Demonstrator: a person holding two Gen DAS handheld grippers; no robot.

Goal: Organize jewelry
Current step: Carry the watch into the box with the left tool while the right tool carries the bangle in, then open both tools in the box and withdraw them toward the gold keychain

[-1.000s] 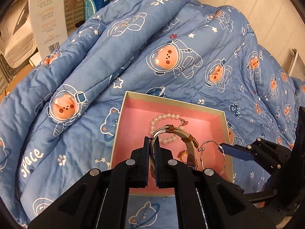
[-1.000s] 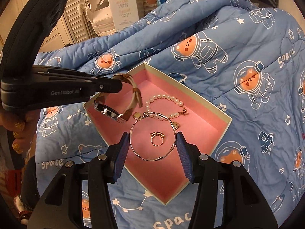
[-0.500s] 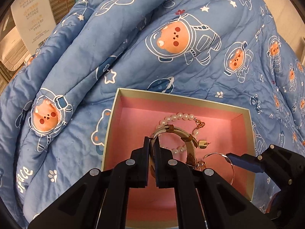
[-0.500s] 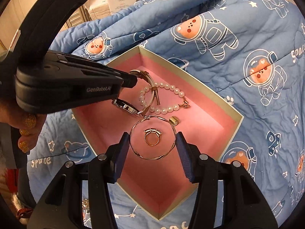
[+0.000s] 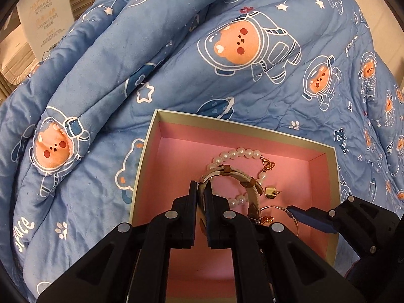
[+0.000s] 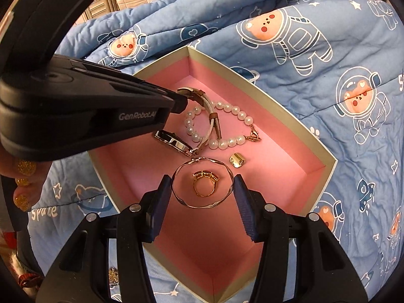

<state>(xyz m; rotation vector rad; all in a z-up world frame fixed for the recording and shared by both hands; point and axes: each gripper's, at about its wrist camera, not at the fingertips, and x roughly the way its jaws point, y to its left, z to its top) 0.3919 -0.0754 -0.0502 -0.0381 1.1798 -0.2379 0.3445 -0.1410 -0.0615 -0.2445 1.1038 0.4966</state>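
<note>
A pink-lined box (image 5: 242,123) (image 6: 290,116) lies on the blue quilt. My left gripper (image 5: 200,189) (image 6: 180,101) is shut on a watch with a pale strap (image 5: 242,176) (image 6: 209,116), holding it low inside the box over a pearl bracelet (image 5: 240,152) (image 6: 227,141). My right gripper (image 6: 202,189) (image 5: 293,210) is shut on a thin silver bangle (image 6: 202,184), held across its width just above the box floor. A gold ring (image 6: 204,184) lies inside the bangle's loop. A small gold earring (image 6: 237,160) (image 5: 270,192) lies beside it.
The quilt (image 5: 126,75) bulges in folds behind and left of the box. A white carton (image 5: 43,12) stands at the far left. A small sparkly piece (image 6: 112,275) lies on the quilt outside the box's near left wall.
Both grippers have moved lower and closer into the box with the watch and the bangle. The watch now hangs over the pearl bracelet, nearly touching the bangle.
</note>
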